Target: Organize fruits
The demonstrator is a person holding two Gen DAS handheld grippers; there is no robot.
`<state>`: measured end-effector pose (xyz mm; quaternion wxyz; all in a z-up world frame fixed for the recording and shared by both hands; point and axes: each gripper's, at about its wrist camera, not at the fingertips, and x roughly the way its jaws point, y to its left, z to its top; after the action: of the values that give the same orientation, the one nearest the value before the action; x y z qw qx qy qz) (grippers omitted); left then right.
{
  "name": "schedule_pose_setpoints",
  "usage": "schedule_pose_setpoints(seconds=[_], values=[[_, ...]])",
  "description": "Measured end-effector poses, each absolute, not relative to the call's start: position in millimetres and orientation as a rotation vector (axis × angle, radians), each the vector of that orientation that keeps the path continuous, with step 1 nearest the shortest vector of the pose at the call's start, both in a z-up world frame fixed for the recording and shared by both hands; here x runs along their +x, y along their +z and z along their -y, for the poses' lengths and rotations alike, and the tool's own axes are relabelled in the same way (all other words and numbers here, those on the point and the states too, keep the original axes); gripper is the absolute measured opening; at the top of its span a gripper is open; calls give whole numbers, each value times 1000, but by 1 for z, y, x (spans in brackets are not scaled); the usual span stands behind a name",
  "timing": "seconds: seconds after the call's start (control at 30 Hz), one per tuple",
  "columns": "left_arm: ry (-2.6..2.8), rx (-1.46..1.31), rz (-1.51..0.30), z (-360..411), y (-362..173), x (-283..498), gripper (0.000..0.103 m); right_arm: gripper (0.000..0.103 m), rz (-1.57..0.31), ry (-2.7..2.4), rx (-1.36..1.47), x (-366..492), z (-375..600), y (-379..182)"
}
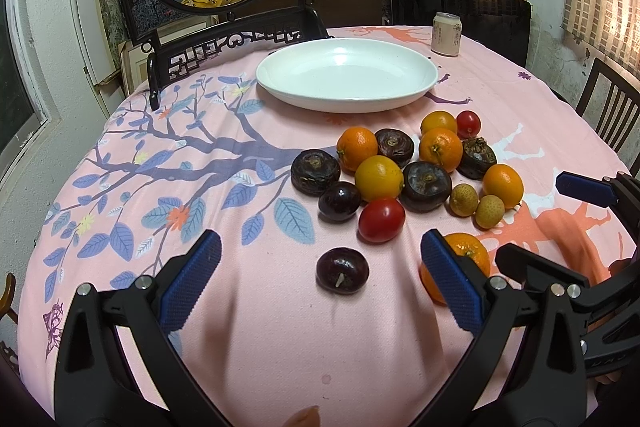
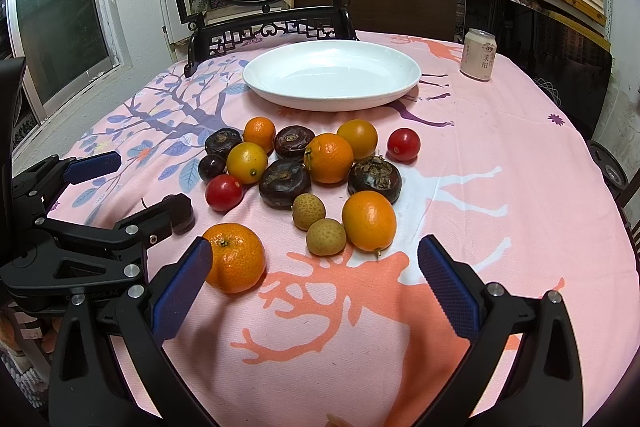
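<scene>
Item: white plate point(image 1: 416, 89), empty; fruit pile point(image 1: 400, 167) just before it. We hold left gripper point(image 1: 320, 267) spread around a dark plum point(image 1: 342, 270), right gripper point(image 2: 314, 269) spread, empty. Risk: round fruit rolling when nudged.

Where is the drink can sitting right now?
The drink can stands upright at the far right of the table, right of the white plate and well beyond the fruit pile; the left wrist view shows it there too.

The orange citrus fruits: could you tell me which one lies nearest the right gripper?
The mandarin lying apart from the pile, beside the right gripper's left finger; the others sit farther back.
</scene>
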<state>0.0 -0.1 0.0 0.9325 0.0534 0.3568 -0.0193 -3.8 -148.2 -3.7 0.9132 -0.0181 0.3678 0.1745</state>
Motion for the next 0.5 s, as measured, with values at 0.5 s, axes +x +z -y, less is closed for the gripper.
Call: schedule_pose_setpoints(seconds=[0.5], values=[[-182, 180, -840, 12, -19, -12, 101, 102, -917, 464, -13, -20, 174, -22]])
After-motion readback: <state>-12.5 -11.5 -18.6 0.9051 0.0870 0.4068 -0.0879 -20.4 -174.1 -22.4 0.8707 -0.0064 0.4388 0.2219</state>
